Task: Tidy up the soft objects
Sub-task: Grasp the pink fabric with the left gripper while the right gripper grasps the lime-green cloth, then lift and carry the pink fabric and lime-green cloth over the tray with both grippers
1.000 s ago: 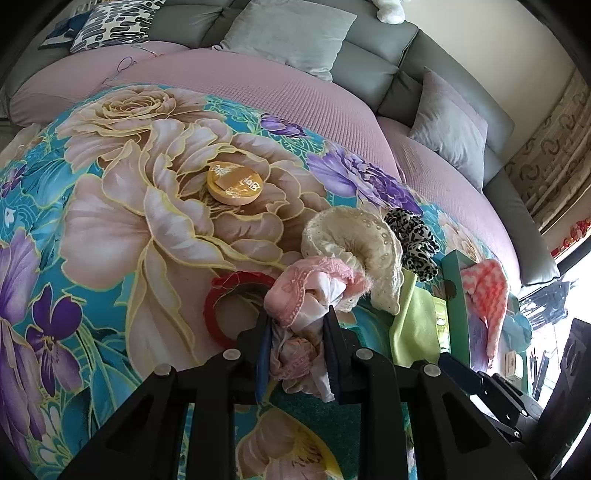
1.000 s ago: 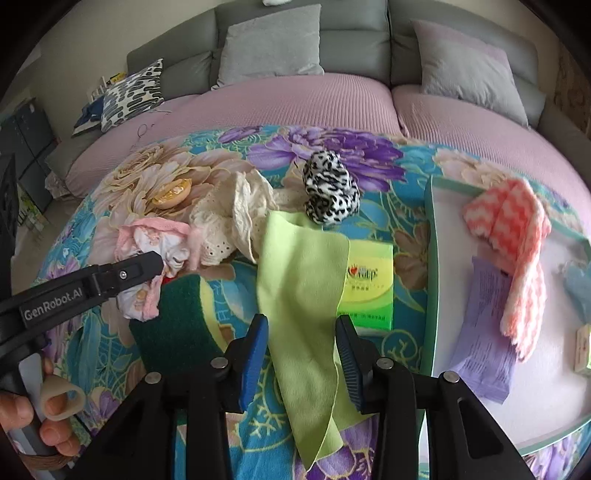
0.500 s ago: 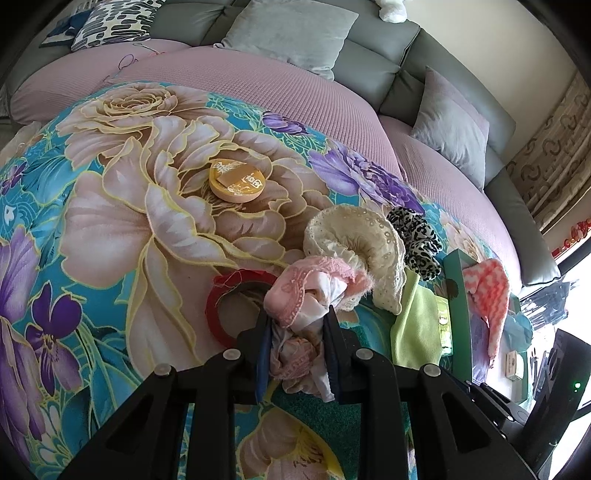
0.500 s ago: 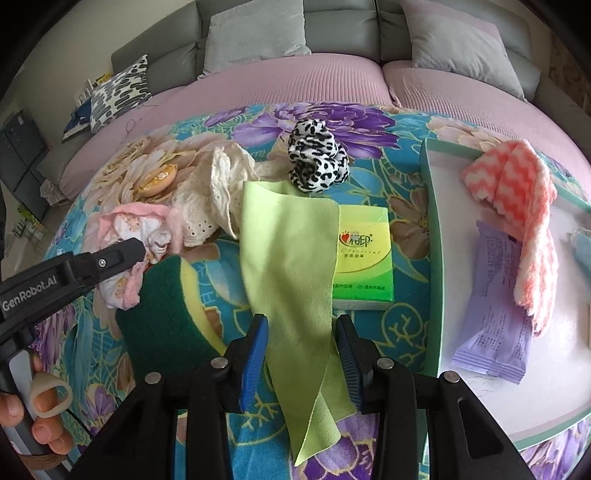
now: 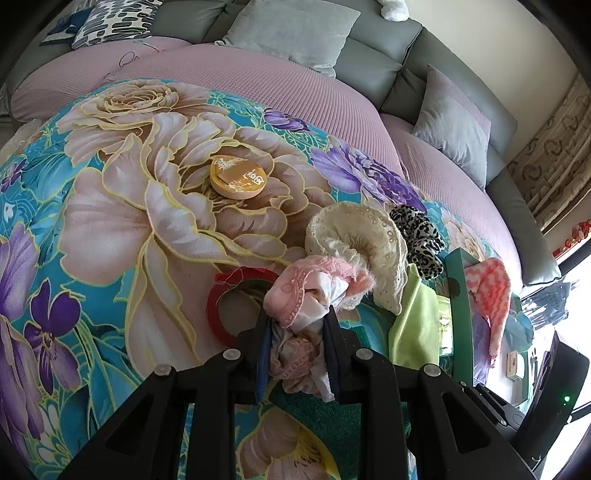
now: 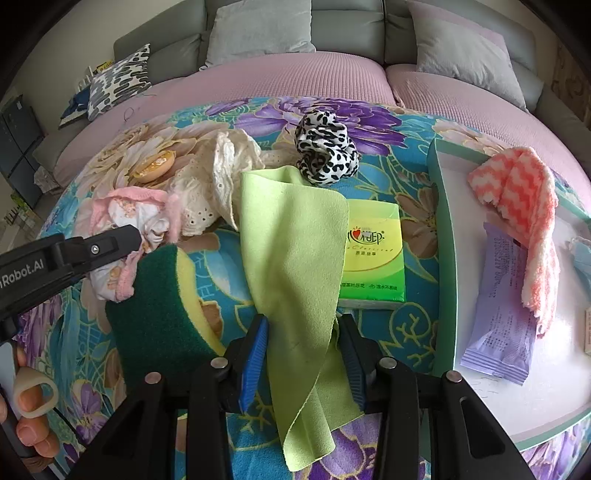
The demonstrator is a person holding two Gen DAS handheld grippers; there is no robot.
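pink towel (image 6: 517, 199), purple packet (image 6: 498, 317) in tray (image 6: 443, 236)

Items by count. Grippers: two, the left gripper (image 5: 297, 328) and the right gripper (image 6: 303, 345). Cloth pieces on the floral cover: four, namely one pink garment (image 5: 314, 291), one cream lace piece (image 6: 218, 177), one leopard-print piece (image 6: 327, 149) and one green cloth (image 6: 295, 251). Sponges: one (image 6: 162, 299). Tissue packs: one green pack (image 6: 373, 254). Tape rolls: one red ring (image 5: 221, 302). Round tins: one (image 5: 238, 177). Trays: one (image 6: 441, 221), holding one pink-and-white towel (image 6: 524, 192) and one purple packet (image 6: 502, 310); further small items at its far edge are too cut off to count. Cushions on the sofa: two grey (image 6: 258, 29) (image 6: 469, 51) and one patterned (image 6: 120, 79).
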